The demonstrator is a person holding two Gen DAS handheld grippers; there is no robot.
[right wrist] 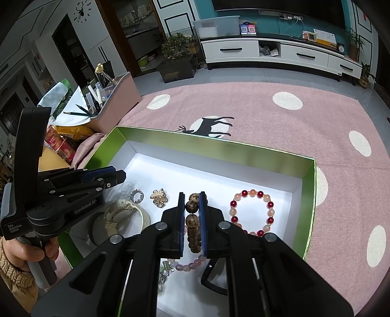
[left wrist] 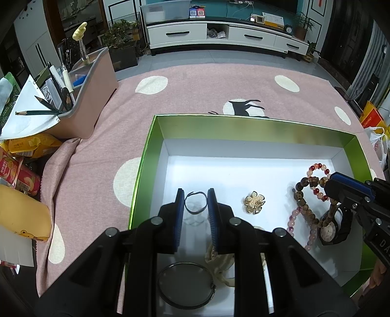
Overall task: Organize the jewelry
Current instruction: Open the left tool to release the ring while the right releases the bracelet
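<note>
Both fisheye views are sharp at the centre and bend strongly toward dark, vignetted corners. Soft indoor light falls from above, making the white floor of the green cardboard box (left wrist: 265, 126) glare slightly. The glossy green wall shows a pale sheen. The black claw bodies cast faint shadows.

Home living room: white TV cabinet (left wrist: 226, 36) with potted plants (left wrist: 119, 34) far ahead of the tool, pink spotted deer rug (left wrist: 195, 90) underneath, wall clock (right wrist: 82, 11) upper left.

Box (right wrist: 309, 195) green outside, white inside; cloth (right wrist: 256, 109) pink, cream dots, black deer; bracelet (right wrist: 251, 212) red-peach beads.
</note>
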